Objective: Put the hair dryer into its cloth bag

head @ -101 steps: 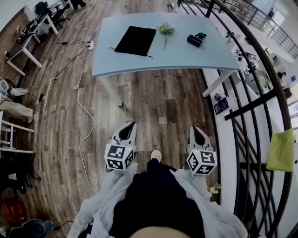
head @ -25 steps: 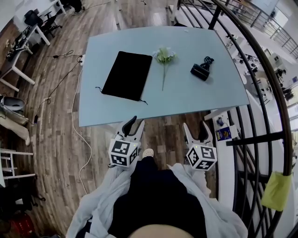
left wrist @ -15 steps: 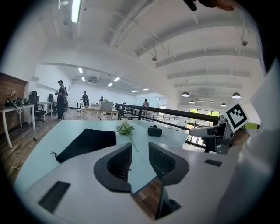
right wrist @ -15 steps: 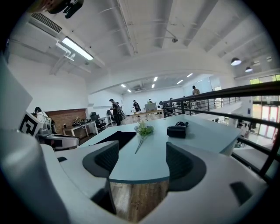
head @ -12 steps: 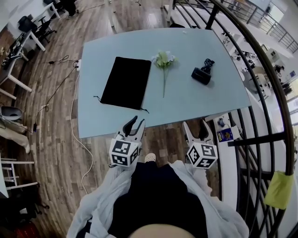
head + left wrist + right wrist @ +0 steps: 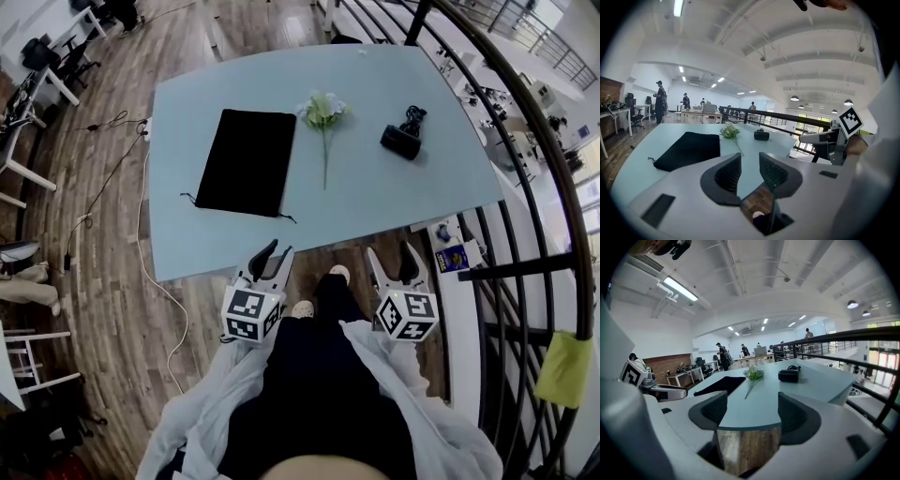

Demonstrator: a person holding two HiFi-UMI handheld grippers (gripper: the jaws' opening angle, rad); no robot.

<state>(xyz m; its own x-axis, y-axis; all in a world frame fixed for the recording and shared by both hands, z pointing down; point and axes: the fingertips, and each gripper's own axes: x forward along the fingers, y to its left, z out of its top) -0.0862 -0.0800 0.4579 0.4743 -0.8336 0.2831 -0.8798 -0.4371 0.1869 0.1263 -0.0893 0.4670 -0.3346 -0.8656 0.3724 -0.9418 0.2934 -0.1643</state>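
The hair dryer is seen on the surface, well apart from the right claw, which is held wide open and empty. The left claw is held partly open, gripping nothing. The cloth bag is laid flat, with the dryer outside it and a flower between them.

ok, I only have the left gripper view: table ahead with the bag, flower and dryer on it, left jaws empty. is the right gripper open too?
Observer: Yes. The right gripper has its jaws wide apart, nothing between them.
Operator: Which one's lined up on the dryer?
Observer: From the head view, the right: the hair dryer lies ahead of it, the cloth bag ahead of the left gripper.
Operator: Anything underfoot?
Observer: A white cable runs along the floor left of the table, apart from the person's feet.
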